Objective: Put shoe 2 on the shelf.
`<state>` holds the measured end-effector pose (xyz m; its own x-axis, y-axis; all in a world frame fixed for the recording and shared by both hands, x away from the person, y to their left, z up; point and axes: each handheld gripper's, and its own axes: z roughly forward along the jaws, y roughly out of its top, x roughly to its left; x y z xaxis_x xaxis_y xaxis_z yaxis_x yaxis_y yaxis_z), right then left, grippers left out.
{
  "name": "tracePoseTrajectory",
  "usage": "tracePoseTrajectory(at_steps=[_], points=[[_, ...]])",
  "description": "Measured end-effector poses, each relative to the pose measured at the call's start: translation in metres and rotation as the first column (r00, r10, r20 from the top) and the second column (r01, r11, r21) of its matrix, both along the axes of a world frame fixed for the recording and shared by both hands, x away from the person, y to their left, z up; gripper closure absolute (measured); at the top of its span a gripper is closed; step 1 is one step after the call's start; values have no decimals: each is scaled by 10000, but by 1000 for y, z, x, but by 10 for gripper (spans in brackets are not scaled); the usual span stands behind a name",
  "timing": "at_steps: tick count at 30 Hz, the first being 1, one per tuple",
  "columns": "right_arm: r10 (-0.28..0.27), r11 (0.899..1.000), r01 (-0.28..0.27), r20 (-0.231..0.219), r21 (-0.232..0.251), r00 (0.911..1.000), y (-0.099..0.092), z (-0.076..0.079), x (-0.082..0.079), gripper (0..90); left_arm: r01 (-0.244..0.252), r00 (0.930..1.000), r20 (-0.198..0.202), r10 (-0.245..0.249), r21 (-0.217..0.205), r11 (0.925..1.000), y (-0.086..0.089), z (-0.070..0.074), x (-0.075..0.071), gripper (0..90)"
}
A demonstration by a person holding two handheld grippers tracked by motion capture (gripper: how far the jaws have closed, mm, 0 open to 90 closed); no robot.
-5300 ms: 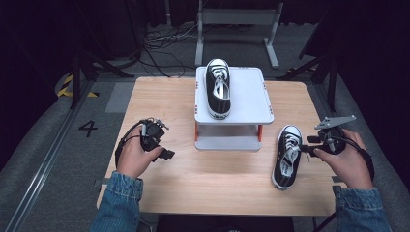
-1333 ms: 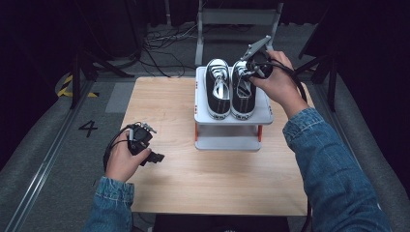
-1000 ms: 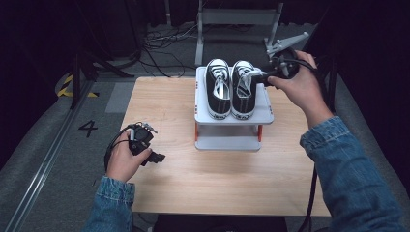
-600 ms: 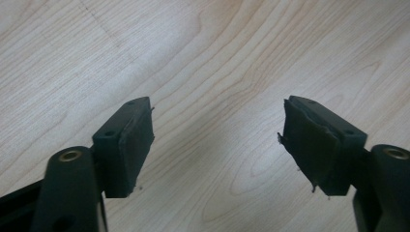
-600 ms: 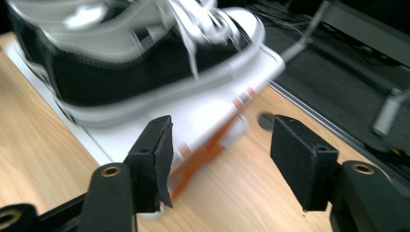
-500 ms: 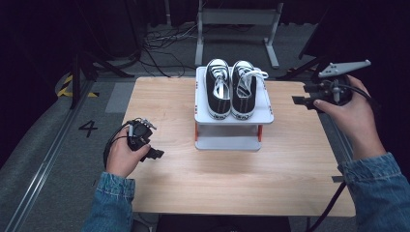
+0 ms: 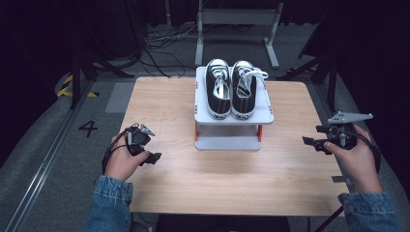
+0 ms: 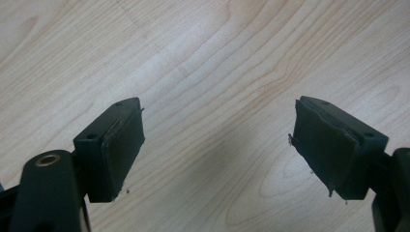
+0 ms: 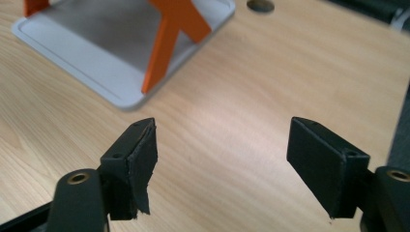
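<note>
On the top shelf of the small grey rack (image 7: 265, 116) at the far middle of the tabletop (image 7: 212, 179) we see two black sneakers (image 7: 231, 89) with white laces, side by side, touching, toes toward us. The rack has two grey levels joined by orange posts; in the right gripper view its lower tray (image 9: 87, 43) lies bare beyond the fingers, with one orange post (image 9: 167, 36) rising from it. We hold two grippers, one in each hand, both well apart from the rack. The right gripper (image 7: 312, 141) sits at the tabletop's right edge, pointing inward; its fingers (image 9: 135, 164) have just been opening and stand wide apart with only bare wood between them. The left gripper (image 7: 153, 157) rests near the left front of the tabletop, its fingers (image 8: 113, 150) likewise spread wide over bare wood, gripping nothing.
</note>
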<state>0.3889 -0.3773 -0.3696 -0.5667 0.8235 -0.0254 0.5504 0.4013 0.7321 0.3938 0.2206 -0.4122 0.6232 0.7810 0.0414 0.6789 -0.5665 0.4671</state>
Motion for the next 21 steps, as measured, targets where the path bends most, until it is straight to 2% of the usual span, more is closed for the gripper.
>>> tracePoseTrajectory(at_steps=[4,5,6,9,11,12,13,15,18,21], points=[[-101,9969,129,-369,771,9993,-4,-34,-9,239,-363,9987,-359,350,-353,9987,2,-6,-1,191],[-113,9965,151,-473,823,9988,-4,-41,-10,227,-355,9988,-361,344,-304,9989,1,-9,0,191],[-21,9981,55,-551,616,9985,-2,-47,-11,224,-329,9988,-364,319,-262,9991,1,-10,0,193],[265,9995,-260,-273,180,9993,-1,-60,-13,224,-209,9991,-365,202,-192,9996,-3,-14,1,196],[196,9998,-197,-169,-94,9997,-1,-70,-13,224,-217,9991,-368,208,-248,9995,-4,-16,1,192],[54,9994,-57,-90,-332,9999,0,-77,-12,224,-323,9992,-237,317,-265,9991,-4,-17,2,190],[-51,9993,48,-88,-379,9999,1,-82,-12,224,-323,9992,-237,317,-265,9991,-4,-17,2,190],[-99,9990,96,-61,-438,9999,2,-85,-12,224,-732,9972,102,737,-466,9962,-5,-22,4,191],[-282,9986,288,155,-436,9995,4,-92,-10,207,-897,9953,329,914,-489,9948,-3,-26,4,195],[-120,9972,136,222,-740,9997,7,-100,-6,197,-867,9955,331,889,-627,9943,-1,-27,3,199]])
